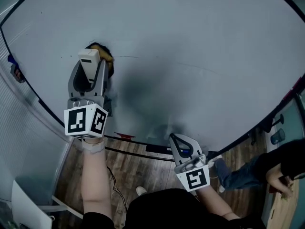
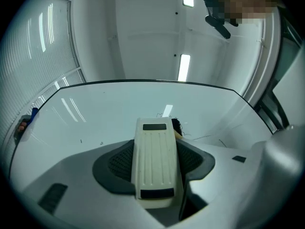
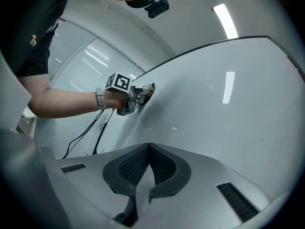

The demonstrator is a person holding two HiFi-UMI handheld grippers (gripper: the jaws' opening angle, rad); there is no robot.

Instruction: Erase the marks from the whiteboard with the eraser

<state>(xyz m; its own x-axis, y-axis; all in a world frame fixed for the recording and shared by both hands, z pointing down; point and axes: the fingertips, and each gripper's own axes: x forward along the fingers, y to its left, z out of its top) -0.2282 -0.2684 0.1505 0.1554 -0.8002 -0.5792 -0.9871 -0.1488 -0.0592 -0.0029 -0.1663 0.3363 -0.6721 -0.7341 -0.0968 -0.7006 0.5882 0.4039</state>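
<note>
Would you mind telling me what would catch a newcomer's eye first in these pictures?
The big whiteboard fills nearly the whole head view, almost blank apart from faint lines. At its upper left, the left gripper has its tongs shut on a cream eraser whose tip meets the board. The right gripper hangs lower, near the board's bottom edge, tongs together and empty.
</note>
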